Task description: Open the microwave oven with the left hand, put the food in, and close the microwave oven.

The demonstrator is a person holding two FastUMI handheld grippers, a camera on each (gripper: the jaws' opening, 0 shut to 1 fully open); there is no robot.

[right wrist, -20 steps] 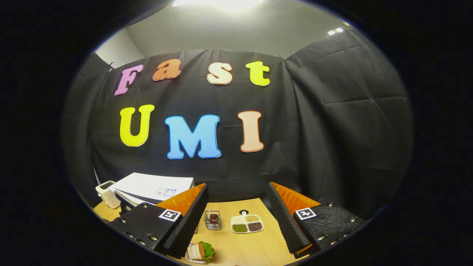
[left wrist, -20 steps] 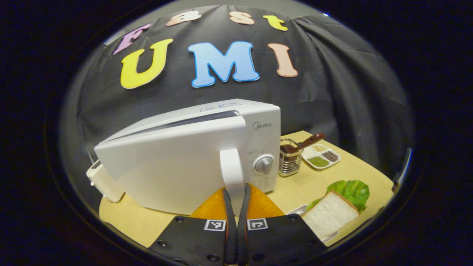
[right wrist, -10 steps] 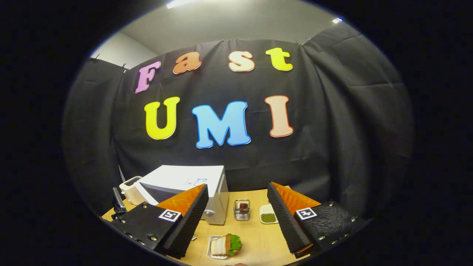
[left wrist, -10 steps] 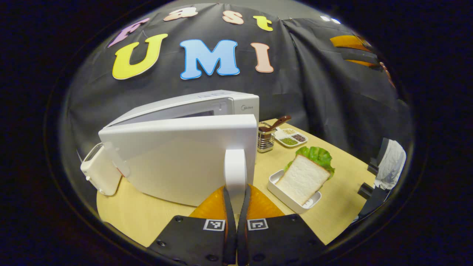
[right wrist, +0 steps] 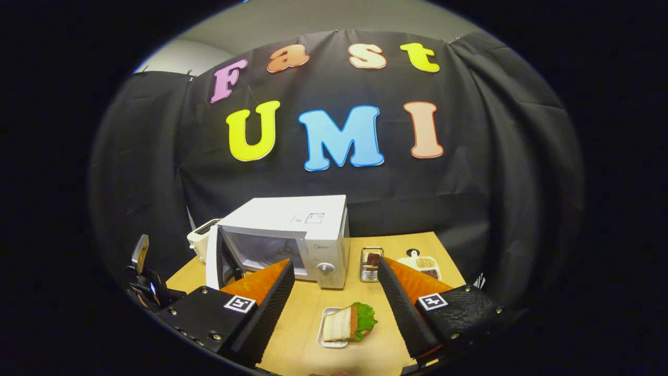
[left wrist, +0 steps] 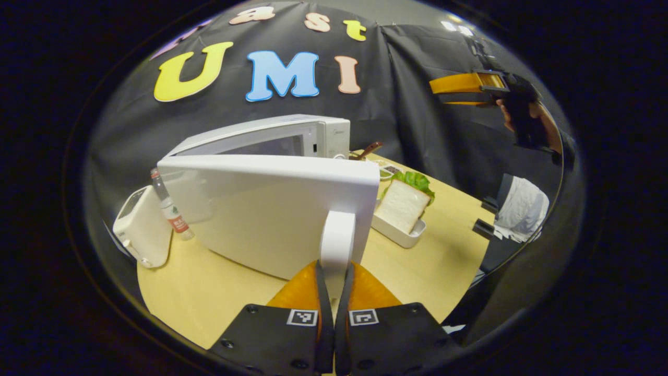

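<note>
- Far left on the tabletop (right wrist: 308,318) I see a white toaster (left wrist: 141,230) and a small bottle (left wrist: 169,211), both just beside the microwave oven (right wrist: 292,235).
- My left gripper (left wrist: 332,277) is clenched on the door handle (left wrist: 338,237); the door (left wrist: 271,209) stands swung well out, so I judge the opening step nearly done.
- The sandwich (right wrist: 347,324) lies in its white tray (right wrist: 324,334), near me, right of the door.
- My right gripper (right wrist: 334,297) hangs above it with its jaws spread, holding nothing.
- Next, I think, it must descend onto the tray; the tabletop around it looks open, the door edge being the nearest obstacle.
</note>
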